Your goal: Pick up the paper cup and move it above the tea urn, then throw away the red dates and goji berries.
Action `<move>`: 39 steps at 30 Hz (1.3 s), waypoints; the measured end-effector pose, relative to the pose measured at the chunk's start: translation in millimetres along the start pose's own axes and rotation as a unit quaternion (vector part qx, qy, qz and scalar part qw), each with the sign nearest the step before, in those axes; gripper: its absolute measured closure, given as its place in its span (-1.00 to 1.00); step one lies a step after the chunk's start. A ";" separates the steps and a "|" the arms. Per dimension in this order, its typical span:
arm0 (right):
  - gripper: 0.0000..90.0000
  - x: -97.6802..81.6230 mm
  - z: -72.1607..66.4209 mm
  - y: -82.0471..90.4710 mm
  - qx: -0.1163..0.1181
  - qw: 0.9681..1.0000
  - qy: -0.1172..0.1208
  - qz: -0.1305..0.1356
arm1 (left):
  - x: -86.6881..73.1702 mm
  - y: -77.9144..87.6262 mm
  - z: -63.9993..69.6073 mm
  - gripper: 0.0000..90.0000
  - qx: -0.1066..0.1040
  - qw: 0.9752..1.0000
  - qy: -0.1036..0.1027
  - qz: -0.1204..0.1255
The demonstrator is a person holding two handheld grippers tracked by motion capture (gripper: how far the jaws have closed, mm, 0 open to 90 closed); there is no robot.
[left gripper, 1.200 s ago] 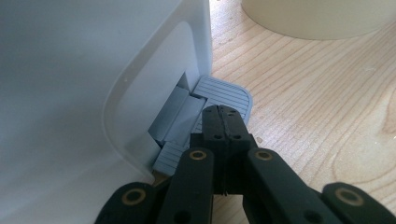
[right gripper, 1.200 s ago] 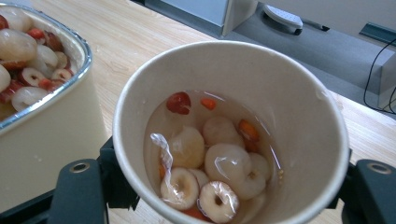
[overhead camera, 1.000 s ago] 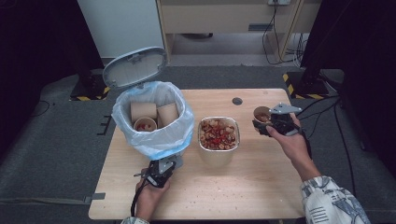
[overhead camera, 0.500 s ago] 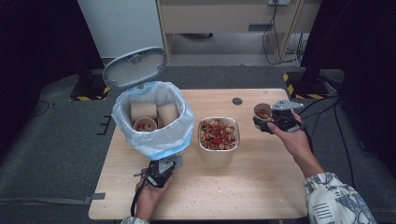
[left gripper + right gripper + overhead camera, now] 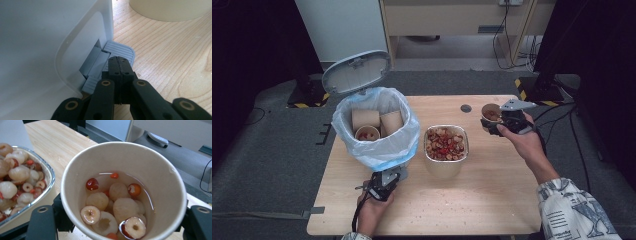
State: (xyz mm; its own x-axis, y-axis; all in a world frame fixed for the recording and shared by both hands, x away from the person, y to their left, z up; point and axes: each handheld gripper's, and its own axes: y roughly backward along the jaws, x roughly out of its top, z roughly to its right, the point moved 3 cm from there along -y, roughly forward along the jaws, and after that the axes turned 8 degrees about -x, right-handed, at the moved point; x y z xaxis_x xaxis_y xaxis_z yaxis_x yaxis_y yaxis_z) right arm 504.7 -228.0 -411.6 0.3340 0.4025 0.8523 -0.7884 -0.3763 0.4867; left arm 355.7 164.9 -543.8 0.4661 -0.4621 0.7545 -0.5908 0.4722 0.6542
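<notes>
Paper cup point(image 5: 123, 192) of fruit in syrup sits clamped in your right tongs point(image 5: 507, 120), held above the surface's point(image 5: 492, 200) far right corner, just beside the foil tray point(image 5: 446, 150). Your left tongs point(image 5: 119, 65) are clenched on nothing, tips pressing the bin's point(image 5: 377, 125) grey pedal point(image 5: 119, 50).

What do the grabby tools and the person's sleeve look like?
Each tool is black. The left tool has two flat black jaws with small brass-coloured rivets. The right tool has a grey three-cornered plate on top. The person's sleeve is white with dark printed patterns.
</notes>
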 end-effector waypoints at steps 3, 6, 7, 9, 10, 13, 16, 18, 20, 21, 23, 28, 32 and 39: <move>-0.35 4.9 1.5 -0.2 0.000 1.000 0.000 0.003 | 0.0 0.0 -0.1 1.00 0.000 1.000 0.001 0.000; -0.35 8.7 3.4 0.5 -0.001 1.000 0.001 0.004 | -0.1 -0.1 -0.4 1.00 -0.002 1.000 0.003 0.002; -0.35 9.9 4.2 0.7 -0.001 1.000 0.003 0.004 | -0.1 -0.1 -0.5 1.00 -0.002 1.000 0.002 0.002; -0.35 12.4 5.8 1.1 -0.003 1.000 0.006 0.002 | -0.2 -0.1 -0.5 1.00 -0.002 1.000 0.003 0.003; -0.35 12.4 5.8 1.1 -0.003 1.000 0.006 0.002 | -0.2 -0.1 -0.5 1.00 -0.002 1.000 0.003 0.003; -0.35 22.6 8.2 0.6 -0.012 1.000 0.009 0.006 | -0.1 0.1 -0.4 1.00 -0.002 1.000 0.004 0.001; -0.35 35.1 1.7 0.4 -0.001 1.000 0.024 0.013 | 0.0 0.1 -0.4 1.00 -0.002 1.000 0.004 0.001; -0.35 40.4 -2.1 0.9 0.006 0.999 0.036 0.017 | 0.0 0.1 -0.4 1.00 -0.002 1.000 0.004 0.001; -0.35 45.9 -4.7 2.4 0.009 0.999 0.043 0.021 | 0.0 0.1 -0.4 1.00 -0.002 1.000 0.004 0.001; -0.35 48.4 -5.5 2.9 0.008 0.999 0.044 0.023 | 0.0 0.0 -0.3 1.00 -0.001 1.000 0.004 0.001; -0.35 52.7 -9.8 3.7 0.009 0.998 0.049 0.024 | 0.0 0.0 -0.3 1.00 -0.001 1.000 0.003 0.001; -0.36 57.5 -20.6 5.9 0.026 0.997 0.062 0.032 | 0.1 0.1 -0.7 1.00 -0.002 1.000 0.003 0.000; -0.36 59.7 -24.1 4.4 0.025 0.997 0.062 0.029 | 0.3 0.1 -0.4 1.00 -0.002 1.000 0.002 0.000; -0.36 64.2 -33.9 4.0 0.034 0.996 0.069 0.034 | 0.4 0.1 -0.5 1.00 -0.002 1.000 0.002 -0.001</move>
State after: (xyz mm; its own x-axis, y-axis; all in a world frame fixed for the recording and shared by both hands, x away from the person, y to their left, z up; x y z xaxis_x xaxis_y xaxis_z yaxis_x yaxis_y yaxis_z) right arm 505.4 -175.4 -361.4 0.2024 0.4838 0.8515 -0.7679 -0.4612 0.4446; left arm 356.2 165.2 -543.4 0.4697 -0.4605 0.7532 -0.5874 0.4738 0.6561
